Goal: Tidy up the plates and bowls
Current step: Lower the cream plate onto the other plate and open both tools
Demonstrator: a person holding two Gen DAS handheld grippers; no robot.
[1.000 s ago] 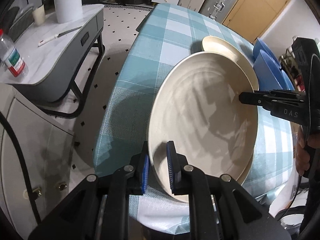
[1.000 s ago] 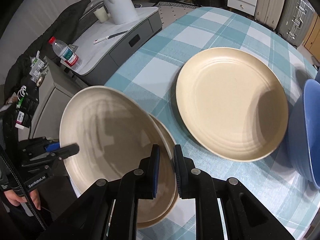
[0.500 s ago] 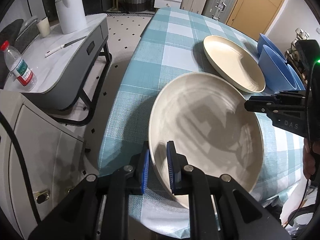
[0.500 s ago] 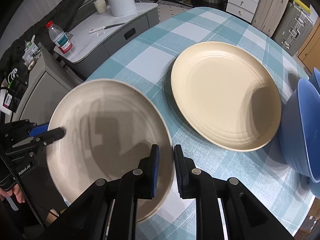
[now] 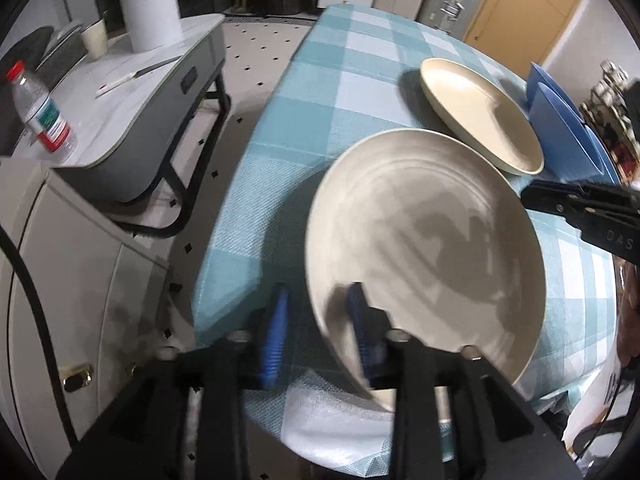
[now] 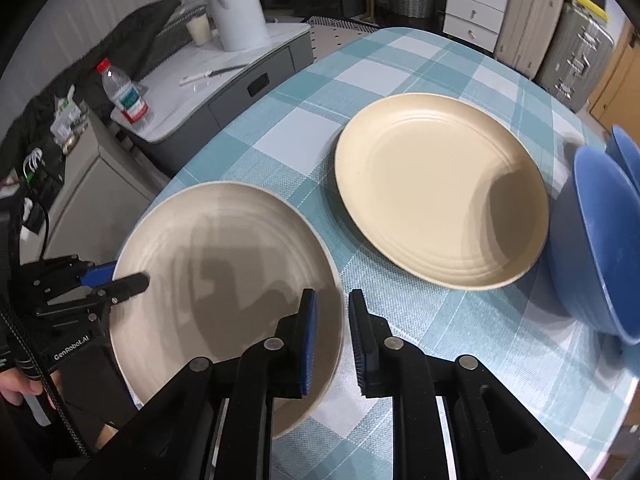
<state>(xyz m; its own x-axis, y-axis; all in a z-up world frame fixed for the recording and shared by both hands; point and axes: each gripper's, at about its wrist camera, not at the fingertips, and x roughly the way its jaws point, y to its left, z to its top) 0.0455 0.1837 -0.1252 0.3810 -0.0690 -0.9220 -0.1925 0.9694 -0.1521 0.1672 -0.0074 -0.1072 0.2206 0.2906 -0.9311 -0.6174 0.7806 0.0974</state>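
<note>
my left tool [image 5: 316,334] is opening off the plate [image 5: 424,236] rim (stiff, slick, breakable); right tool [image 6: 332,336] also parting, nothing gripped.

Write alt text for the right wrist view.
The right gripper straddles the near rim of a cream plate at the checked table's edge, jaws opening; the left gripper is at its far rim. Beyond sit another cream plate and blue bowls.

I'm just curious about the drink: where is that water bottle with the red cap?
The water bottle isn't on the dining table; it stands on the grey side table to the left, in front of the white canister and cup.
</note>
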